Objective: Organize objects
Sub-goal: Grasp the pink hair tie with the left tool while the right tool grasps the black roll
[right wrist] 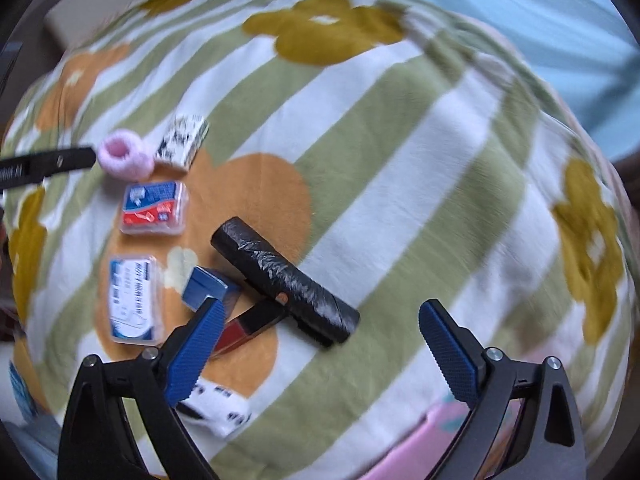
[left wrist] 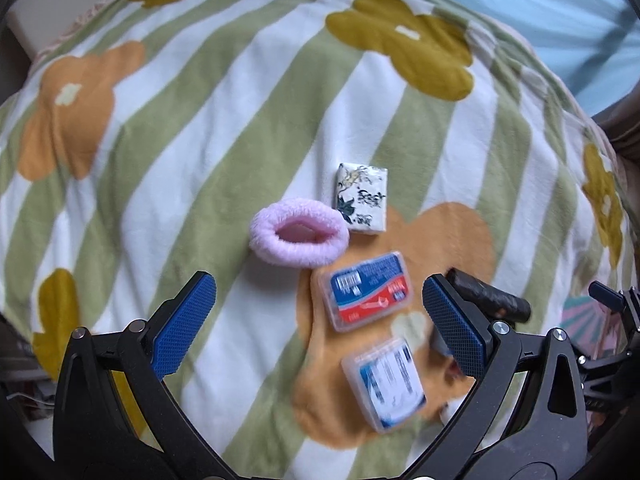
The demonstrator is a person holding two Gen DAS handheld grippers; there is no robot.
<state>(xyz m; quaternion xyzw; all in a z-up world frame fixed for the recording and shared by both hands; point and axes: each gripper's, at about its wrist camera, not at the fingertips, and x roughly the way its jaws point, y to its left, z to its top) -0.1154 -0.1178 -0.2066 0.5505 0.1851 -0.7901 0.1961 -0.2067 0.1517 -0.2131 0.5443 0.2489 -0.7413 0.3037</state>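
Looking along both tools, we see a plush blanket (left wrist: 208, 128) of green and white stripes with rounded orange and mustard flowers, its surface soft and slightly rumpled. Our left gripper (left wrist: 318, 320) is spread wide, its blue cross-hatched pads (left wrist: 184, 320) holding nothing; our right gripper (right wrist: 320, 354) is likewise spread and empty. In the left view, a fluffy pink scrunchie (left wrist: 299, 233) forms a soft oval ring at centre, touching at its 2 o'clock a small rectangular printed tissue pack (left wrist: 362, 198) with a glossy wrap. At the scrunchie's 5 o'clock lies a clear hard plastic case with a red-and-blue label (left wrist: 366, 292), and farther toward 6 o'clock a second clear case with a blue-and-white label (left wrist: 386, 386), blurred. In the right view, a black cylindrical roll of crinkled film (right wrist: 286, 280) lies diagonally just above the open jaws, resting over a flat black-and-red bar (right wrist: 250, 326); a small blue box (right wrist: 208, 286) sits at the roll's 9 o'clock, and a white printed packet (right wrist: 224, 408) lies at 7 o'clock. Open blanket extends from 12 to 3 o'clock of the roll; the blanket's far edge meets pale blue fabric (right wrist: 520, 20) at 1 o'clock.
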